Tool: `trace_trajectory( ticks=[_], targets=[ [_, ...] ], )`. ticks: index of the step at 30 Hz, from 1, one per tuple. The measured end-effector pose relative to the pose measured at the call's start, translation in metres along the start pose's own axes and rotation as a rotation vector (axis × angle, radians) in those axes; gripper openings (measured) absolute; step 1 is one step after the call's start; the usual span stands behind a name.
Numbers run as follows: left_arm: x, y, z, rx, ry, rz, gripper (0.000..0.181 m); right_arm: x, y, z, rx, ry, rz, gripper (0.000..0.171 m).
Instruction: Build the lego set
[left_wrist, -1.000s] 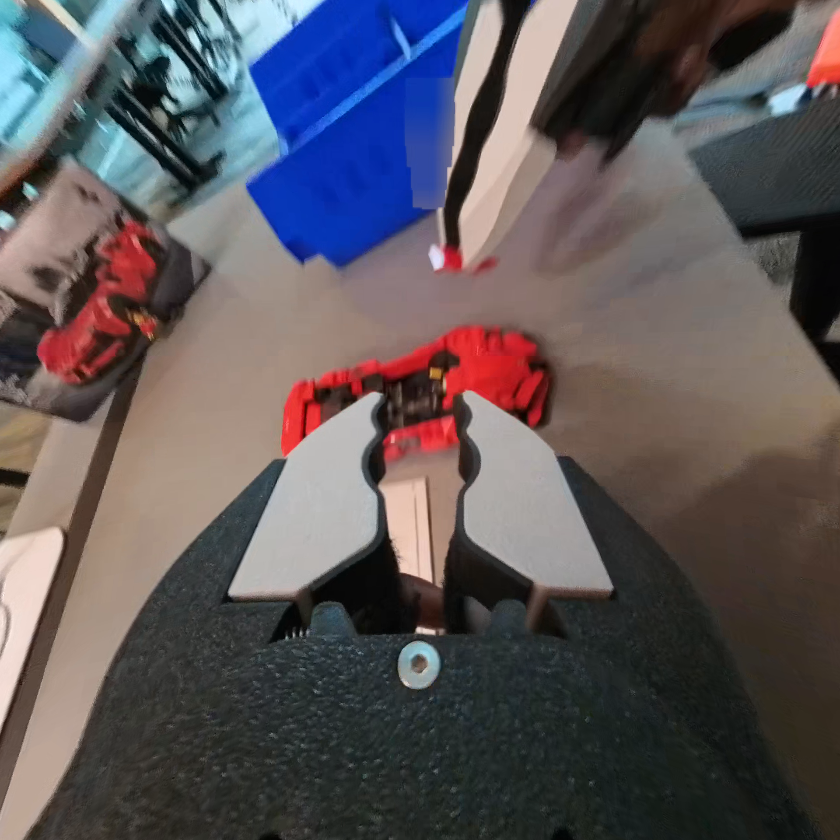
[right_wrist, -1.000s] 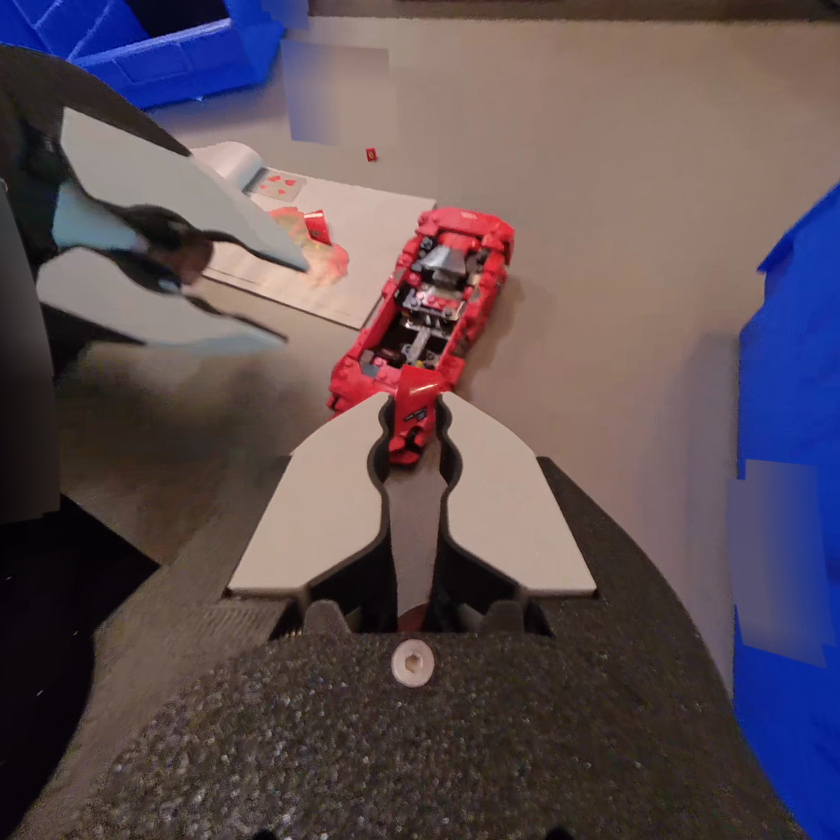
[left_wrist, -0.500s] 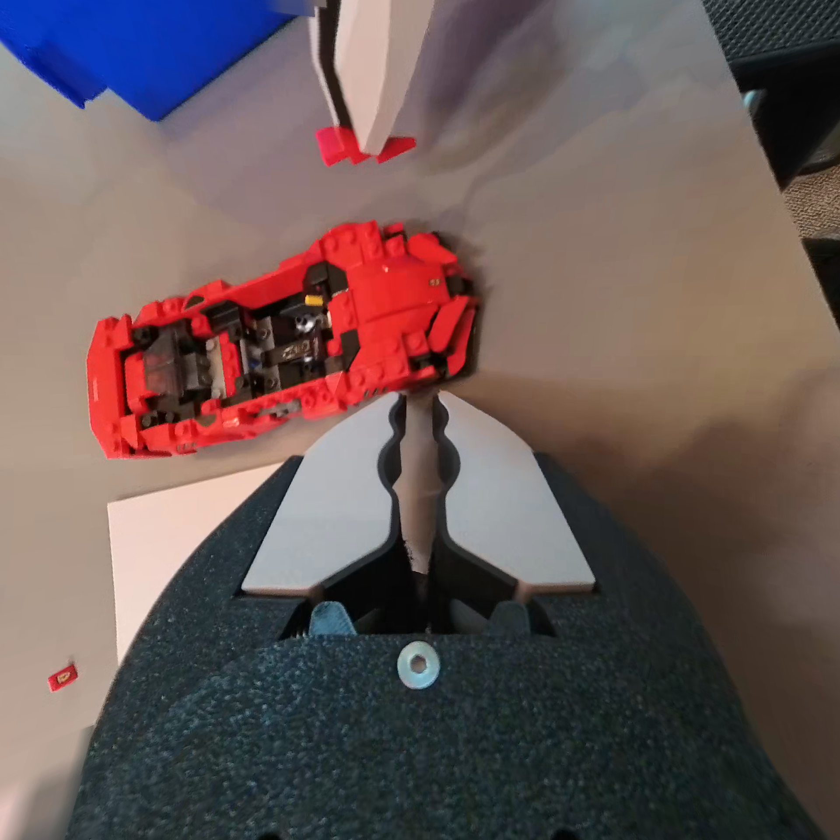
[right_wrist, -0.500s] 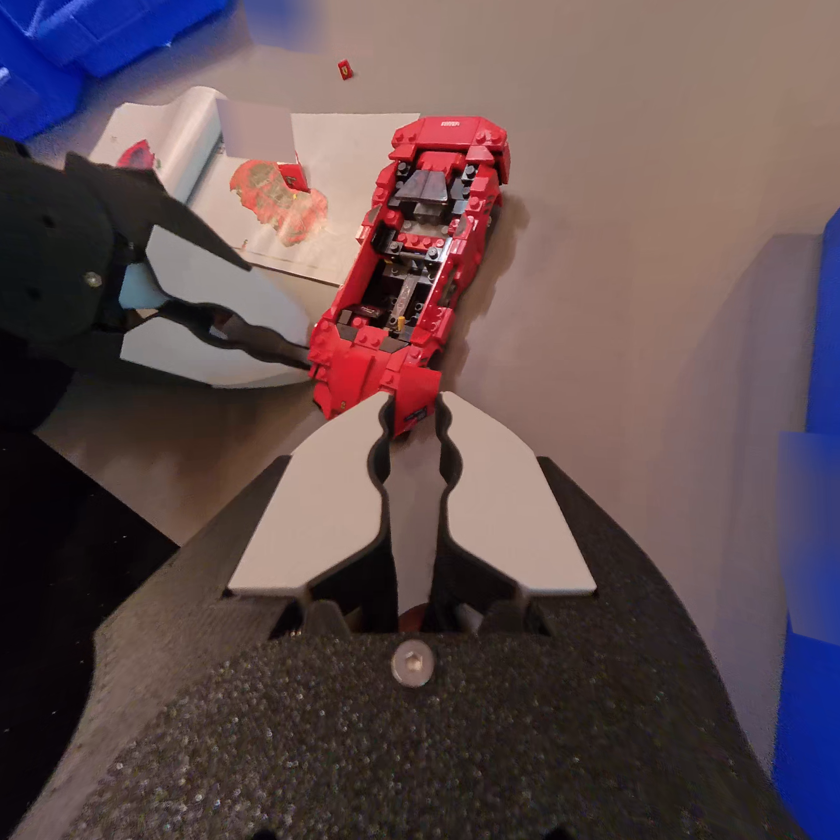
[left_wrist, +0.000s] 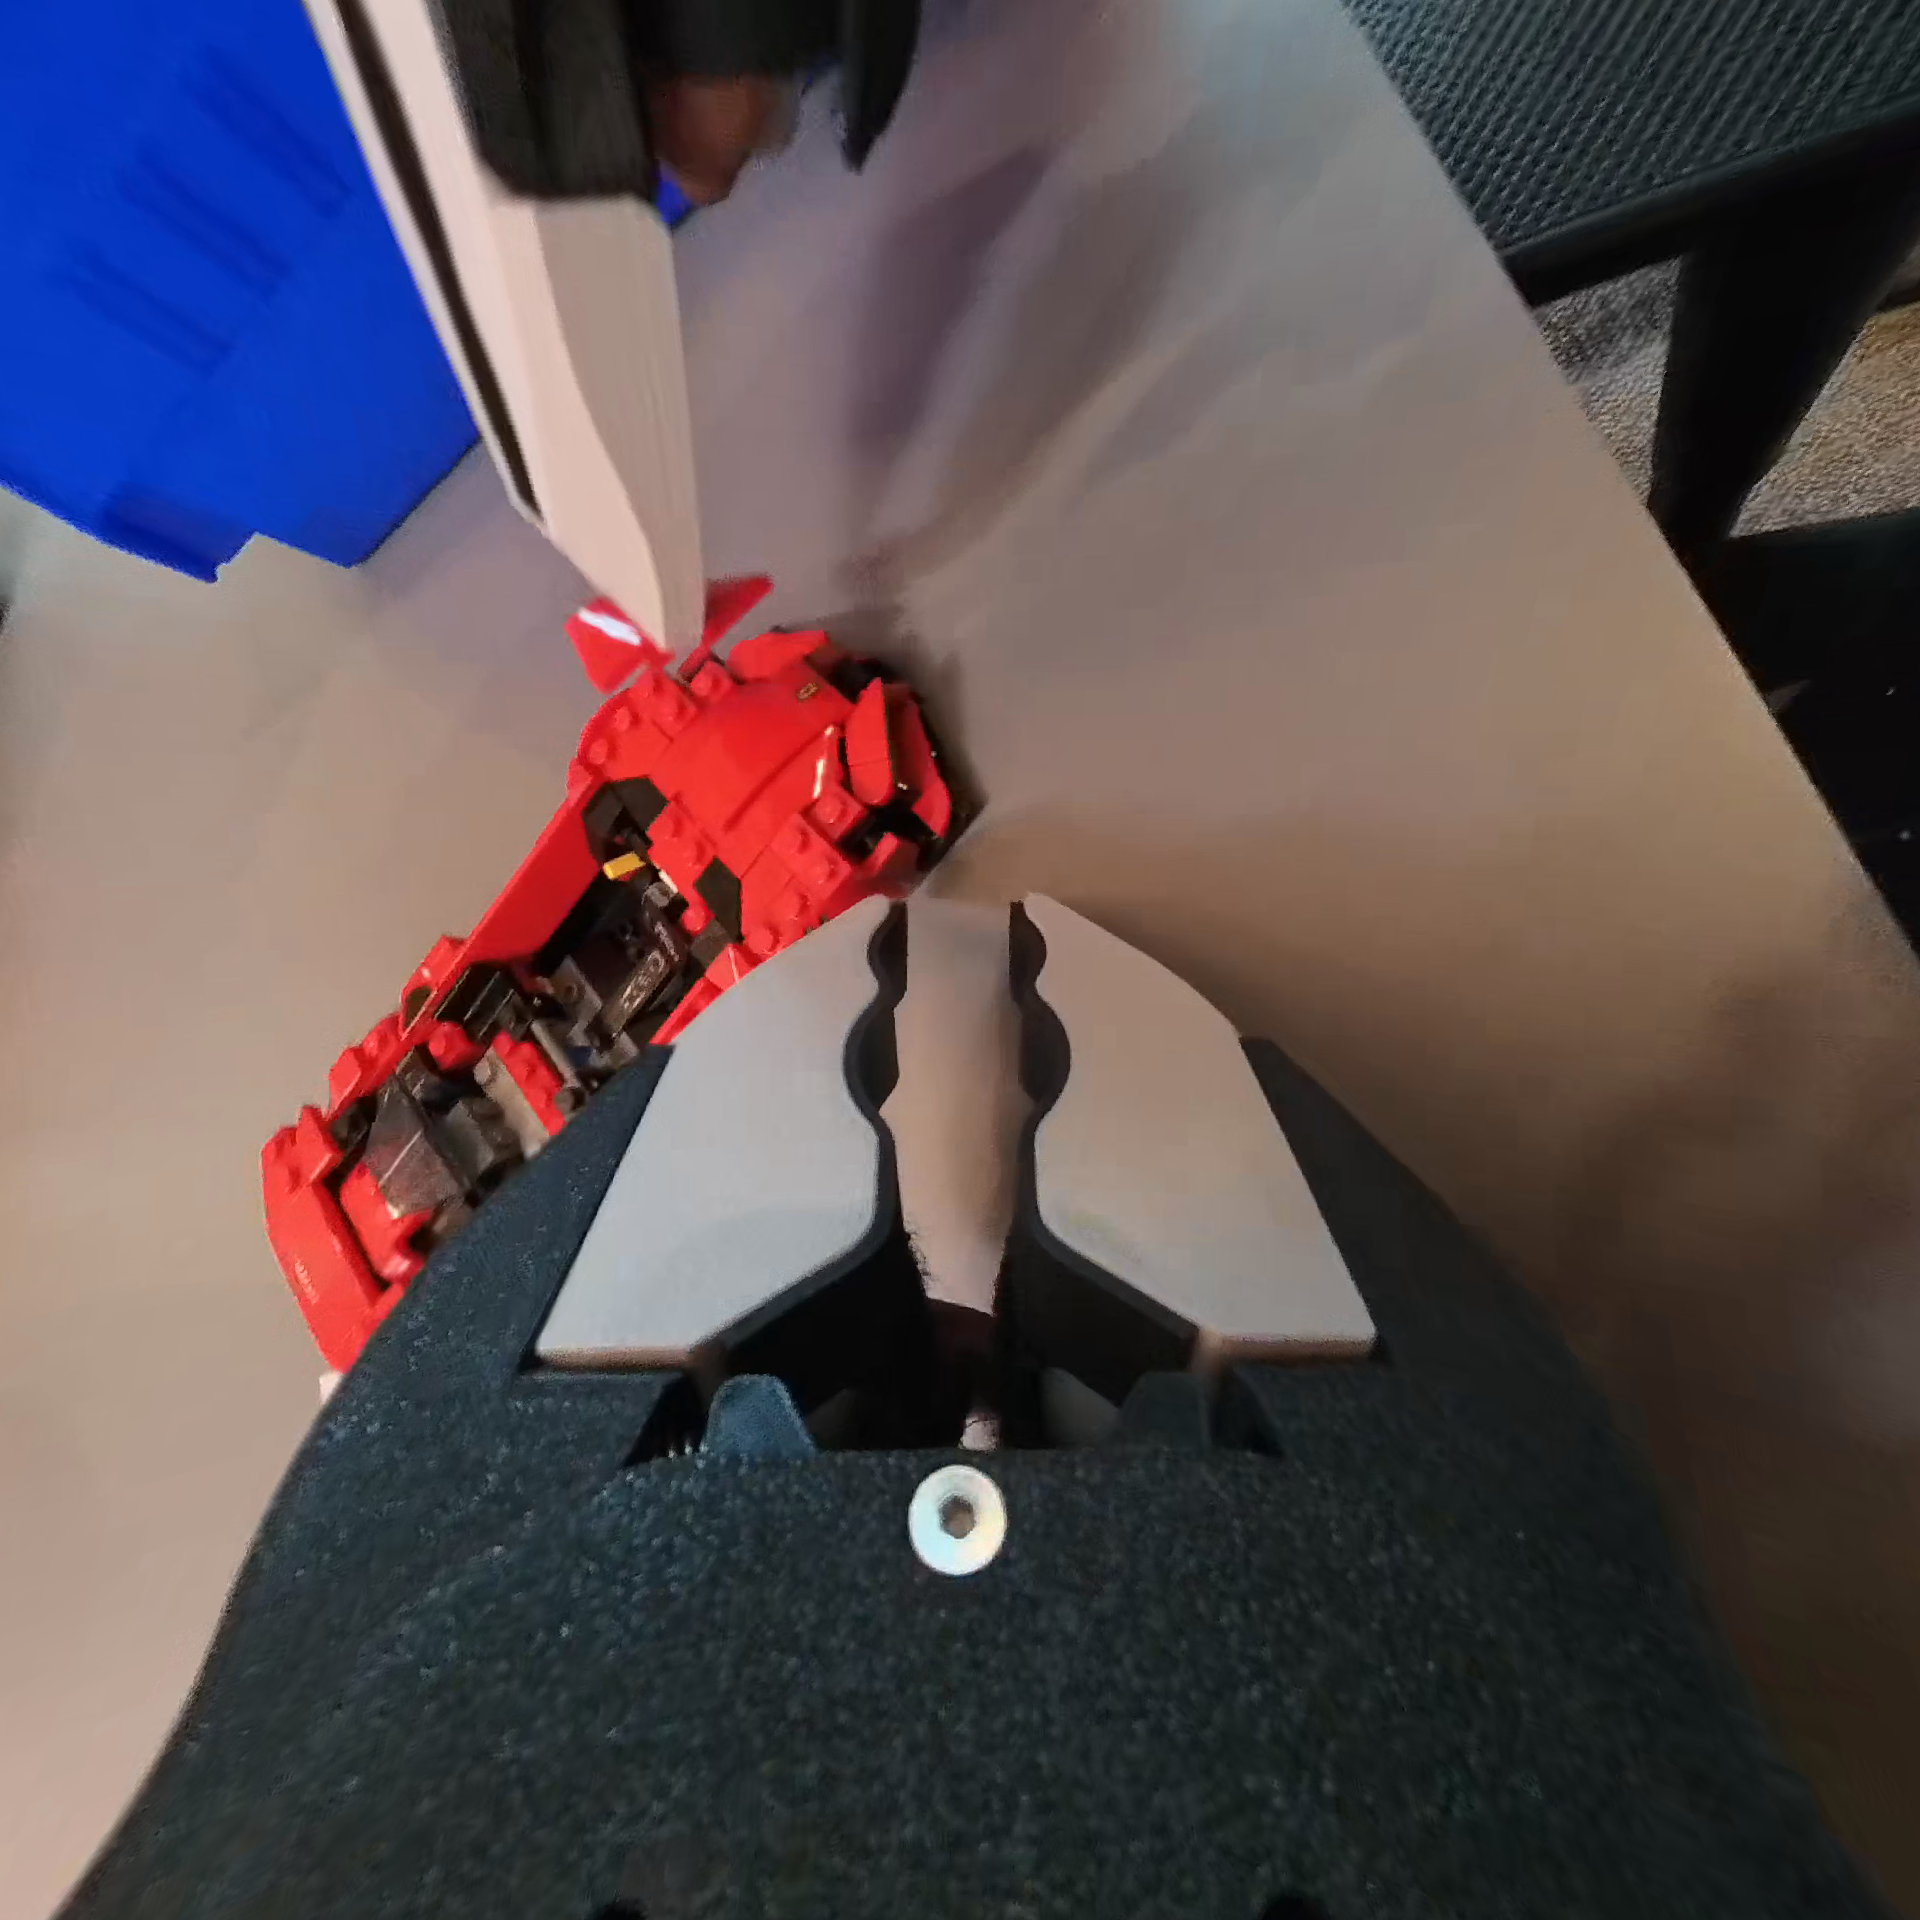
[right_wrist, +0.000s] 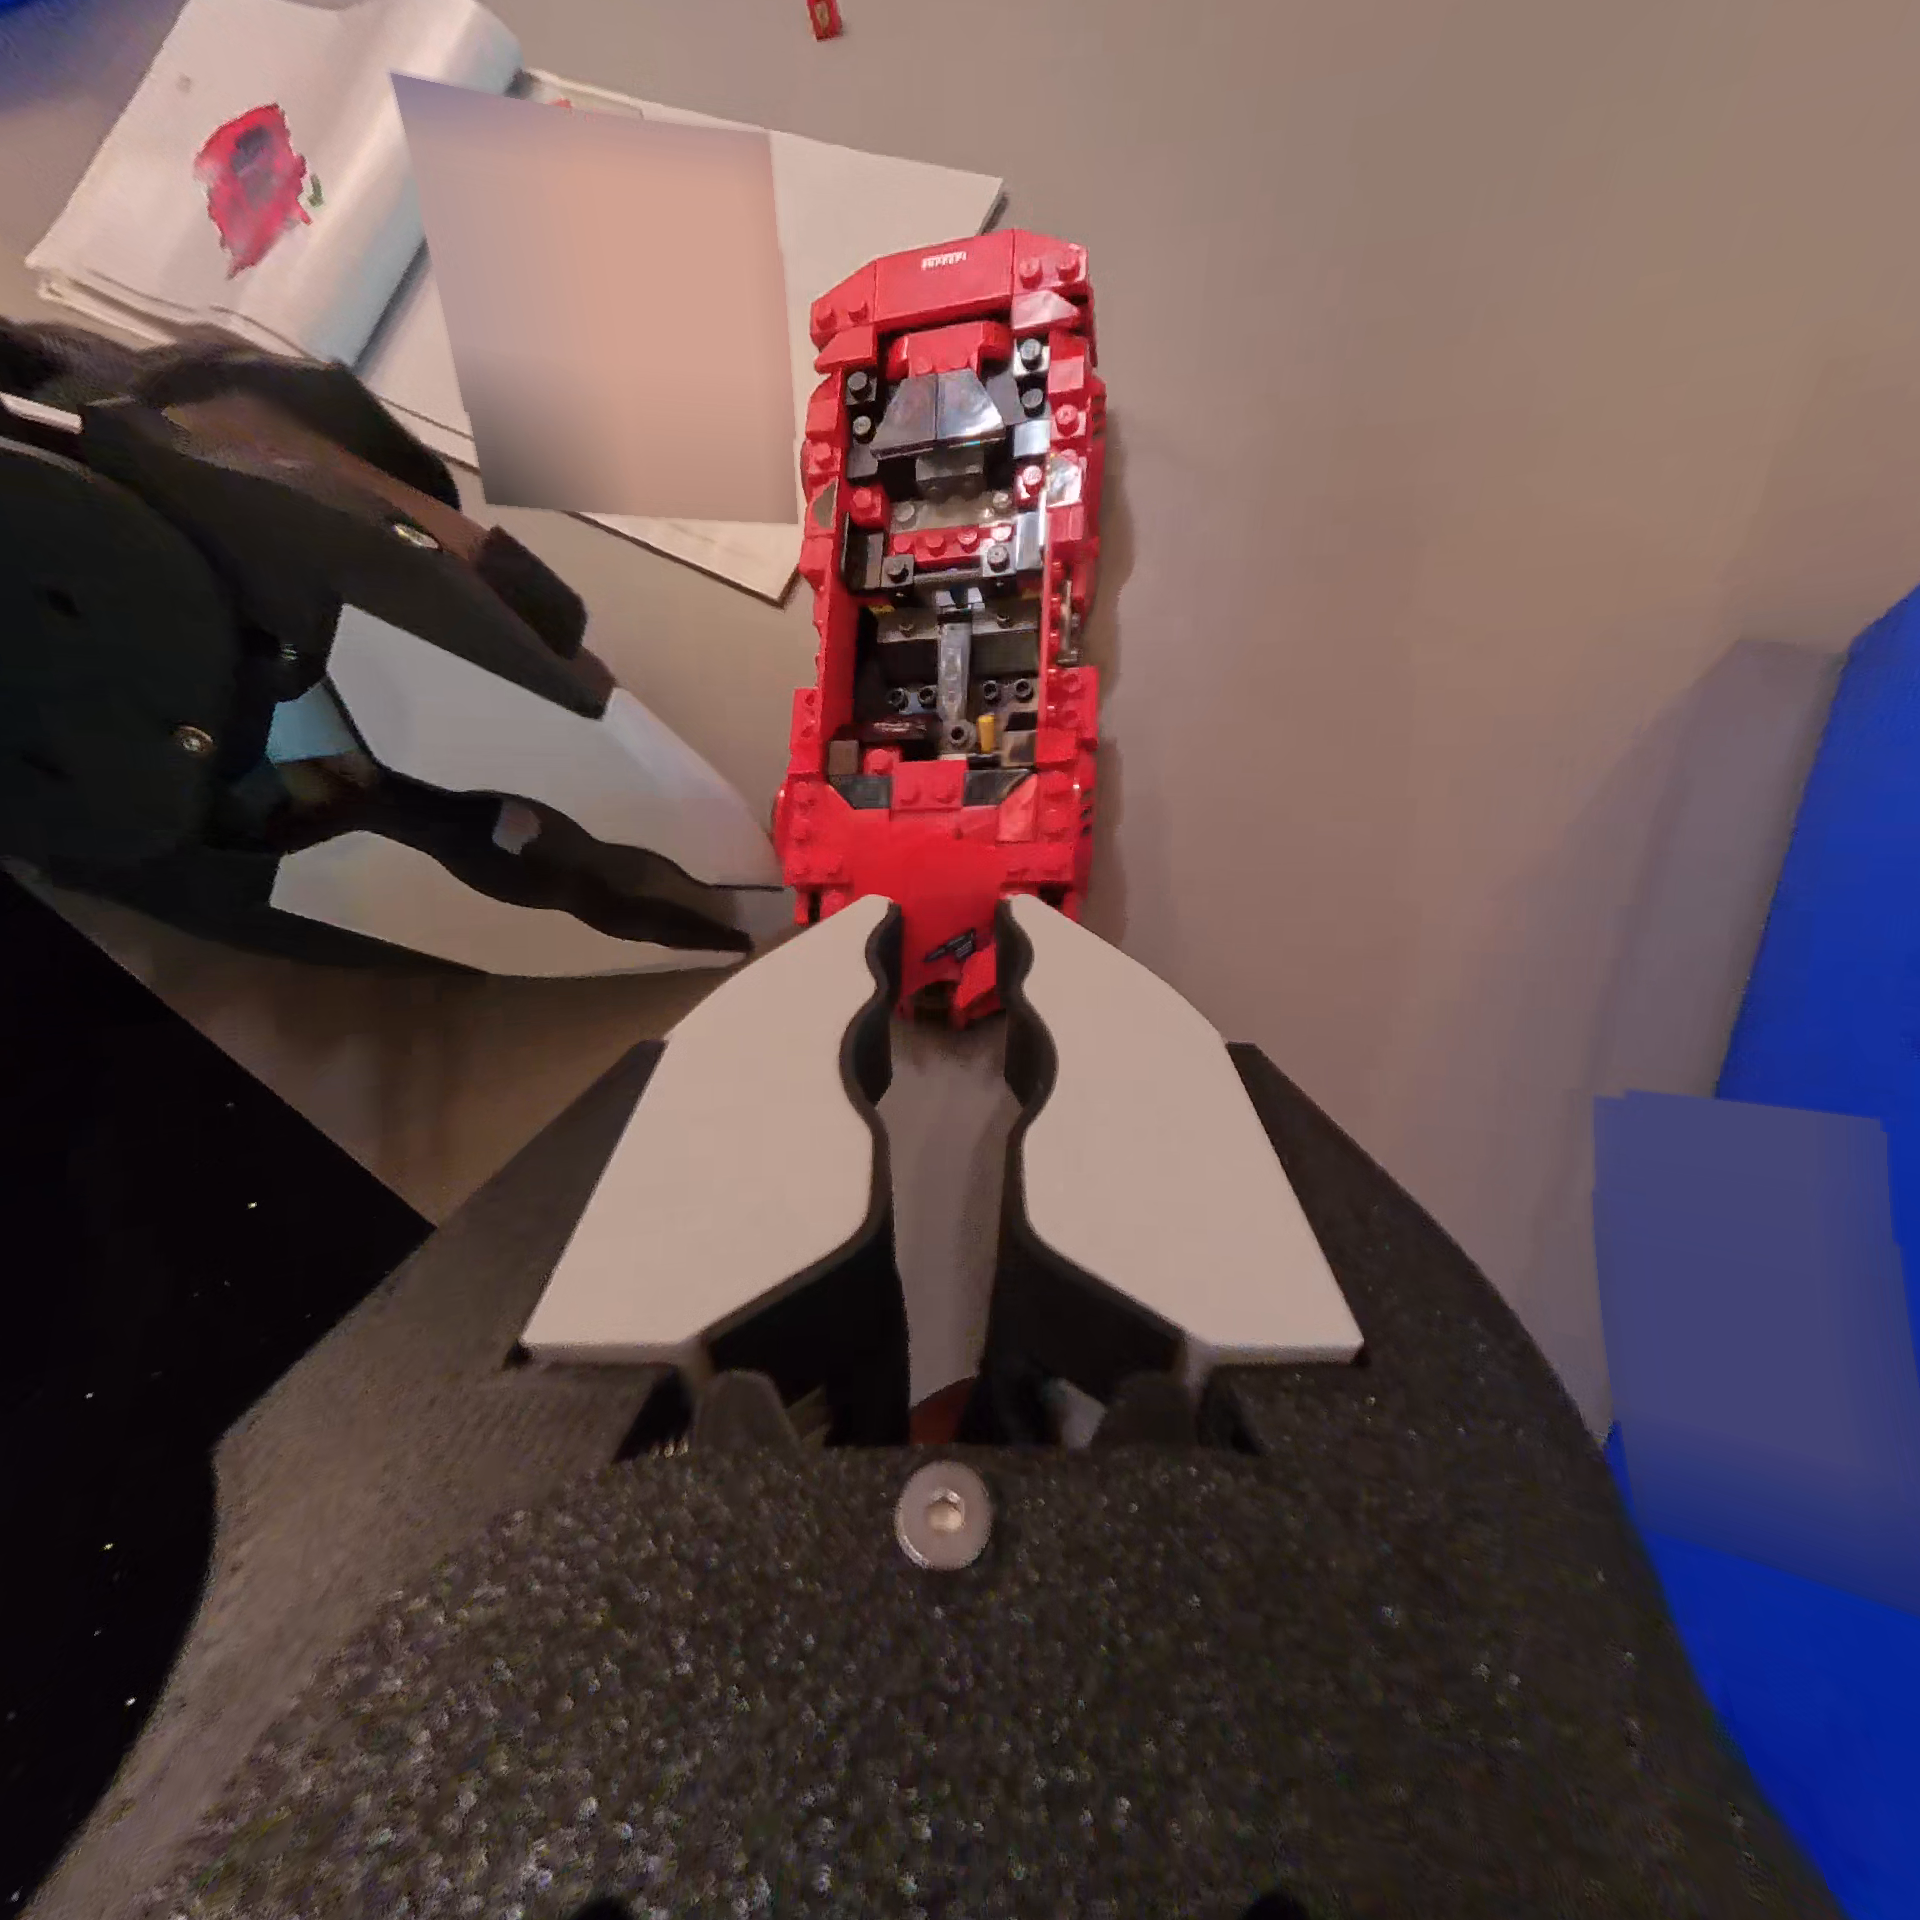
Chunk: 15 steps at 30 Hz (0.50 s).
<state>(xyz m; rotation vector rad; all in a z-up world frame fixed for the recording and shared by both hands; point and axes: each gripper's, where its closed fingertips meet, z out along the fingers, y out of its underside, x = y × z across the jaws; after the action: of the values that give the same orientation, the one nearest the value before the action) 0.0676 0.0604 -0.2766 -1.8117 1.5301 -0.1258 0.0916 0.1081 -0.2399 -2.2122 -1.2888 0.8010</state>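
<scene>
The red lego car (right_wrist: 951, 582), partly built with its black inside open, lies on the tan table (right_wrist: 1403, 520). My right gripper (right_wrist: 951, 925) is shut on a small red sloped piece (right_wrist: 951, 961) and holds it at the car's front end. In the left wrist view it comes down from above with that piece (left_wrist: 623, 639) at the car (left_wrist: 748, 769). My left gripper (left_wrist: 956, 914) is empty, its jaws a narrow gap apart, beside the car's front corner. It also shows in the right wrist view (right_wrist: 753, 914), its upper finger close against the car's side.
An open instruction booklet (right_wrist: 208, 208) lies behind the car on the left. A tiny red piece (right_wrist: 826, 16) lies far back. Blue bins (left_wrist: 156, 312) (right_wrist: 1849, 883) stand beside the work area. A black mesh chair (left_wrist: 1662, 125) stands beyond the table's right edge. The gap from one gripper's tips to the other's is roughly 7 cm.
My right gripper came down with the red piece to the car's front end. My left gripper swung in to the car's front corner. The car has turned a little.
</scene>
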Motion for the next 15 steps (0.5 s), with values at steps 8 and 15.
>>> trace_trajectory(
  ticks=[8,15],
  targets=[
    [0.016,-0.010,-0.008,0.061,0.061,0.044,0.021,0.001,-0.009,0.006,-0.071,-0.007,-0.056,0.017],
    [0.016,-0.007,-0.024,0.095,0.061,0.114,0.024,0.002,-0.005,0.008,-0.111,-0.002,-0.058,0.017]
  ],
)
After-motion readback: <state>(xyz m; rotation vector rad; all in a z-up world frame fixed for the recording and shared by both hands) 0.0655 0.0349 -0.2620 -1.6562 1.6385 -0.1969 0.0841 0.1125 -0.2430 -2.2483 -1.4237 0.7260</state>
